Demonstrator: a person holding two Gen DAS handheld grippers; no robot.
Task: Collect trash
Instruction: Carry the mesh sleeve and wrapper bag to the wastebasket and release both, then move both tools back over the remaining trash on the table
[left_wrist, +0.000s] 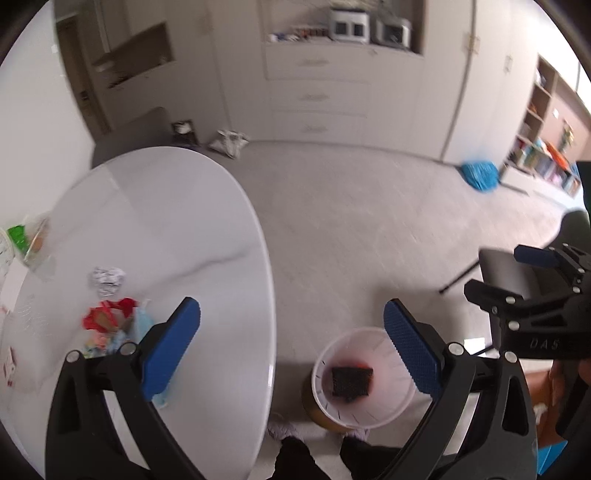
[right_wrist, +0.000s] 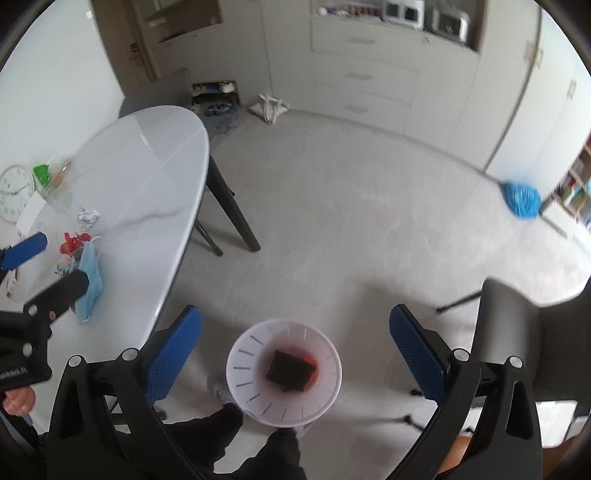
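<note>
A white bin (right_wrist: 240, 369) stands on the floor beside the table, with a dark sponge (right_wrist: 291, 371) lying in it on a red patch. My right gripper (right_wrist: 295, 350) hangs open above the bin, nothing between its fingers. My left gripper (left_wrist: 291, 347) is open too and holds nothing, up over the table's edge with the bin (left_wrist: 391, 406) below to its right. On the white oval table (left_wrist: 166, 221) lie a crumpled paper ball (left_wrist: 107, 278), a red wrapper (left_wrist: 109, 317) and a blue face mask (right_wrist: 90, 280).
A wall clock (right_wrist: 14, 194) and a clear bag with green contents (right_wrist: 48, 177) lie at the table's far left. A dark chair (right_wrist: 517, 332) stands to the right of the bin. A blue bag (right_wrist: 522, 199) sits on the carpet. The person's dark-clothed legs (right_wrist: 258, 443) are beside the bin.
</note>
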